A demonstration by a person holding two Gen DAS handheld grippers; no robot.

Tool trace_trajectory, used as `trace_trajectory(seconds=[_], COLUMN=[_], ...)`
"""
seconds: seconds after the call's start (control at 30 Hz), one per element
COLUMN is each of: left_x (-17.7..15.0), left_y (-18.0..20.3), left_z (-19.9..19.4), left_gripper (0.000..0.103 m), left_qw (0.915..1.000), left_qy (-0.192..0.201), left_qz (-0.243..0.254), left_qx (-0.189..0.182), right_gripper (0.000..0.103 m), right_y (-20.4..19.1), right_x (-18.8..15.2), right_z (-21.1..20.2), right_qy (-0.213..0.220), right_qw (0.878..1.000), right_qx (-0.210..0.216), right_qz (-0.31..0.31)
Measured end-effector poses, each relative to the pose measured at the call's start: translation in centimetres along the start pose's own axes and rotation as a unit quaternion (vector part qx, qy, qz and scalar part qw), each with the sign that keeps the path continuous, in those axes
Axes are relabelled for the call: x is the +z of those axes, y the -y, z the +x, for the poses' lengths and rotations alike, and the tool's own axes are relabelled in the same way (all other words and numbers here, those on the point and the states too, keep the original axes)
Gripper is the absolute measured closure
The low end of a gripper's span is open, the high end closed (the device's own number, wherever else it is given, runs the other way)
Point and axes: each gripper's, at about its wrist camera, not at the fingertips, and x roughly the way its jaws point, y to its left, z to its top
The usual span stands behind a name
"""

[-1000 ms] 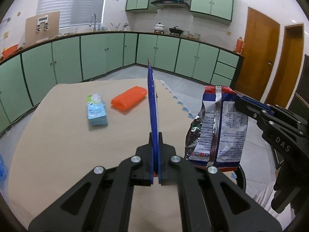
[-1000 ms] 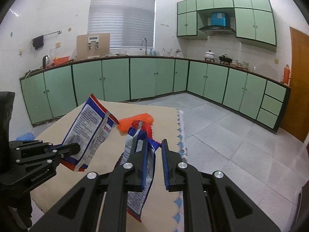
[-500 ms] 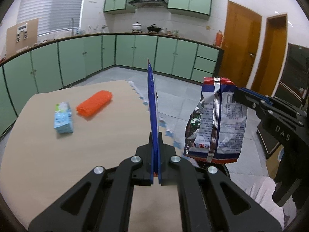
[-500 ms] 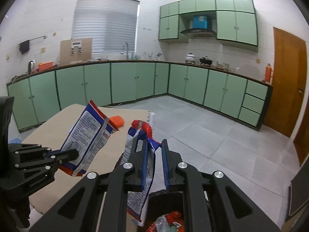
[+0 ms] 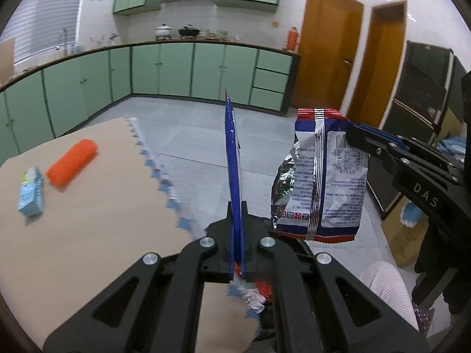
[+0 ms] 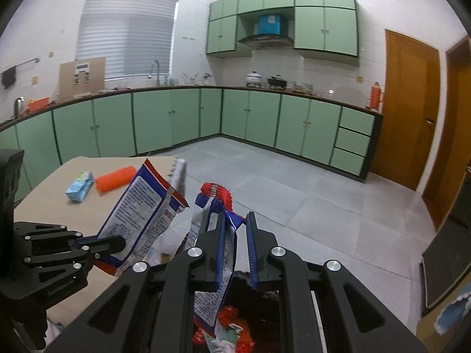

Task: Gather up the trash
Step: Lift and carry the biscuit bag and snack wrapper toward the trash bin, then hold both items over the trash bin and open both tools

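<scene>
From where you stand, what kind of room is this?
A home kitchen, most likely. Green cabinets run along two walls under a counter, a sink tap stands by the window, and a range hood hangs above pots on the stove.

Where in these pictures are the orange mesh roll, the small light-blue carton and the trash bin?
orange mesh roll [image 5: 72, 161], left wrist view, middle of the roll.
small light-blue carton [image 6: 79, 187], right wrist view, its top face.
trash bin [image 6: 259, 311], right wrist view, dark inside wall.
</scene>
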Motion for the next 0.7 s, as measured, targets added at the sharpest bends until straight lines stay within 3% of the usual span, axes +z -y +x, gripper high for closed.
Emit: trace_trajectory(seconds=[0.4, 0.7], left_x=[0.1, -1.1], left_y=[4.1, 5.5], left_z=[6.3, 10.9], left_gripper=[0.102, 0.101], left_qw=[0.9984, 0.9955], left_qy=[-0.03, -0.072], left_qz=[0.034, 0.046], left_qx=[-0.033, -0.04], right_gripper=[0.089, 0.089], right_y=[5.0, 7.5], right_x=[-2.9, -5.1], right_z=[0.8, 3.1], right_qy=[-0.026, -0.056], right_qw=[0.998, 0.996], right_qx=[-0.055, -0.063], right_qz=[0.012, 0.039])
